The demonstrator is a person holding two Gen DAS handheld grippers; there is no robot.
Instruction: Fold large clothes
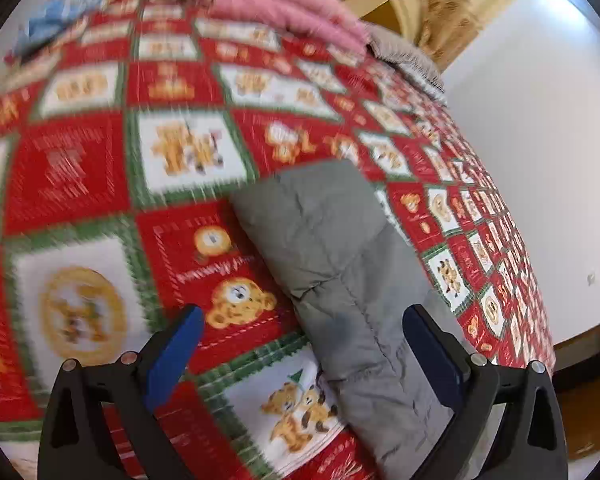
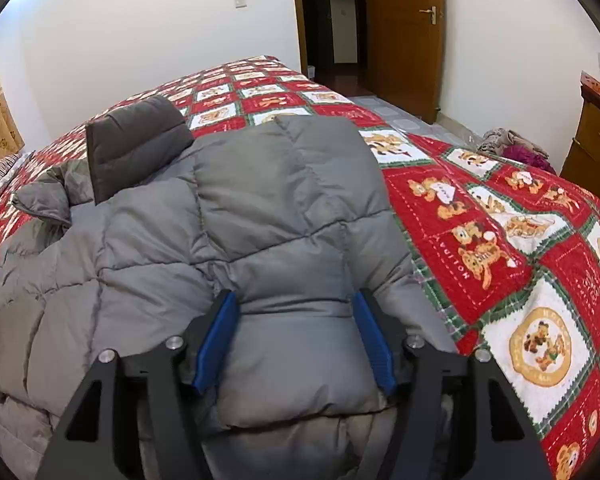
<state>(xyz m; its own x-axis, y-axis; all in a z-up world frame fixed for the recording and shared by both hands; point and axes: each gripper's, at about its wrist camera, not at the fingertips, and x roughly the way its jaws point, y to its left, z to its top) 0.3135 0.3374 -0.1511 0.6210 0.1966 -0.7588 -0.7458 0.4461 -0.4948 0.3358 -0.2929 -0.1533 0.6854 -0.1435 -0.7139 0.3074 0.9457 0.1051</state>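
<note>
A grey quilted puffer jacket [image 2: 204, 216] lies on a bed with a red, white and green bear-print bedspread [image 2: 500, 240]. Its darker grey cuff or collar [image 2: 136, 144] sticks up at the far left. My right gripper [image 2: 296, 320] is open, its blue pads either side of a puffy fold of the jacket. In the left wrist view a grey sleeve [image 1: 340, 264] runs up the bedspread [image 1: 84, 168]. My left gripper [image 1: 304, 340] is open wide with the sleeve between its fingers, close to the right one. The left view is motion-blurred.
Pink bedding [image 1: 268, 4] and a grey blanket [image 1: 408, 56] lie at the head of the bed. A white wall [image 1: 540, 140] runs beside the bed. A wooden door [image 2: 404, 32], a dresser [image 2: 596, 148] and a clothes pile [image 2: 512, 144] stand beyond the bed.
</note>
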